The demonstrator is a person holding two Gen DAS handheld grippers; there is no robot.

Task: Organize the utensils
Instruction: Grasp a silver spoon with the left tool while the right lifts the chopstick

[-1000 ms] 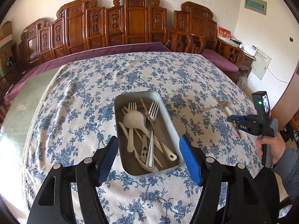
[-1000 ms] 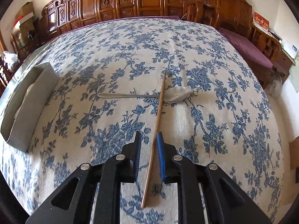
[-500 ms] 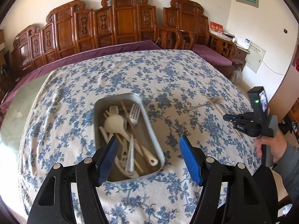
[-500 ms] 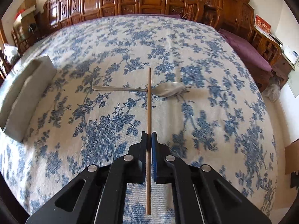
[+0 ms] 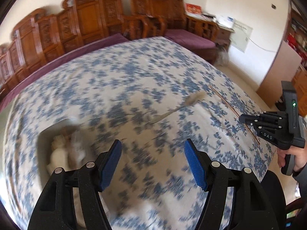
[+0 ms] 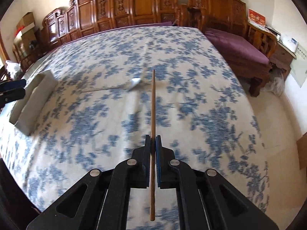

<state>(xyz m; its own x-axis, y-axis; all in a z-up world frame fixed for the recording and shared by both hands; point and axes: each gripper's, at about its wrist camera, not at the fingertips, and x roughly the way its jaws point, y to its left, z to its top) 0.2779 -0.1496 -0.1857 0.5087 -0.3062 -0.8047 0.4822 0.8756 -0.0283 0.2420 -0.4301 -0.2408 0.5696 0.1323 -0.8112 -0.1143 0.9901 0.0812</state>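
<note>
My right gripper (image 6: 153,140) is shut on a brown wooden chopstick (image 6: 153,103) that points straight ahead, lifted above the floral tablecloth. It also shows in the left wrist view (image 5: 242,119) at the right, holding the chopstick (image 5: 224,99). A metal spoon (image 6: 122,86) lies on the cloth beyond the chopstick and also shows in the left wrist view (image 5: 184,105). The grey metal tray (image 6: 32,103) stands at the left; in the left wrist view it (image 5: 43,140) holds blurred pale utensils. My left gripper (image 5: 152,163) is open and empty, right of the tray.
The table with the blue floral cloth (image 6: 172,57) is ringed by carved wooden chairs (image 6: 142,5) with purple cushions (image 6: 238,46). The table edge drops off at the right. The left wrist view is motion-blurred.
My right gripper has closed on the chopstick and lifted it off the cloth, away from the spoon. My left gripper has swung right, so the tray now sits at its lower left.
</note>
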